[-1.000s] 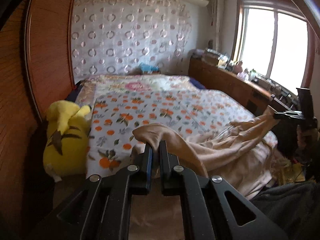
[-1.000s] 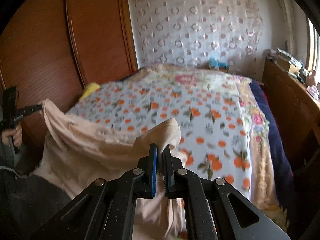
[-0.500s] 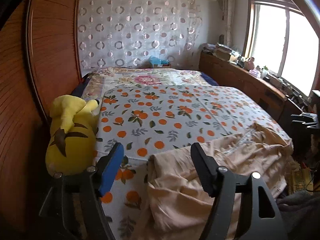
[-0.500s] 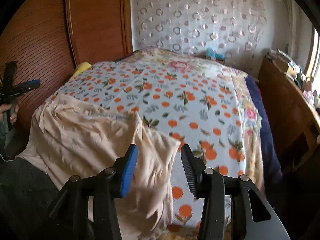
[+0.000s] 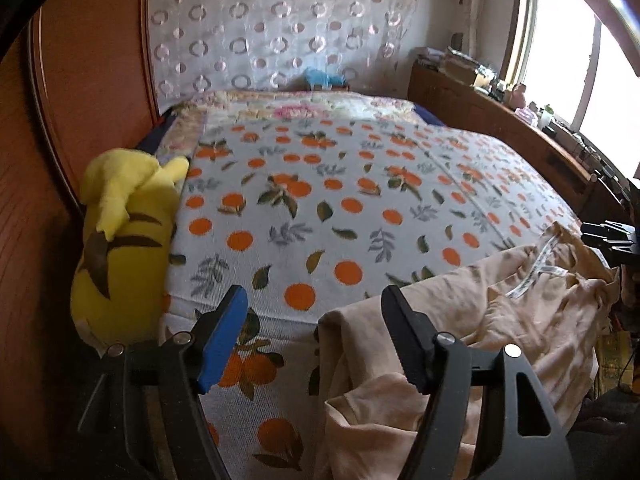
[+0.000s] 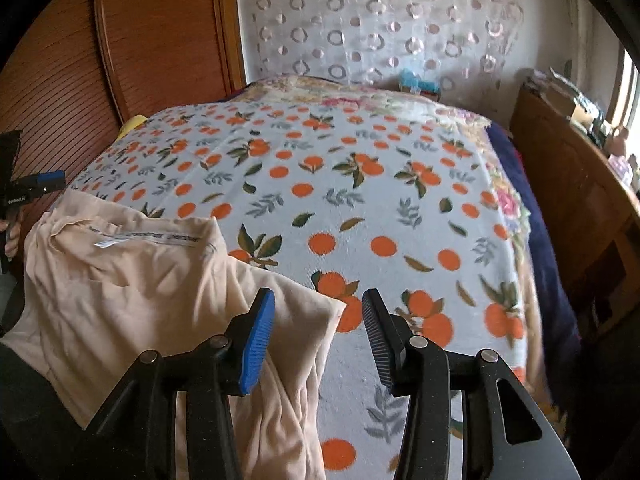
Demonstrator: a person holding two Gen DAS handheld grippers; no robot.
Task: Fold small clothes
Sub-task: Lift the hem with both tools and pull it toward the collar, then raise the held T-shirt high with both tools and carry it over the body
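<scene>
Lying released along the near edge of the bed (image 6: 400, 200), peach garment (image 6: 132, 280), dropped a second ago. Left gripper (image 5: 314, 336) and right gripper (image 6: 318, 334) now gaping wide, holding nothing. Spread flat enough, probably, for a first fold.

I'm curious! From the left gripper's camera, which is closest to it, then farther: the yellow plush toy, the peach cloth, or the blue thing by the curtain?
1. Peach cloth, under the open jaws, right side.
2. Yellow plush toy, left bed edge.
3. Blue thing, far end by the curtain.
</scene>
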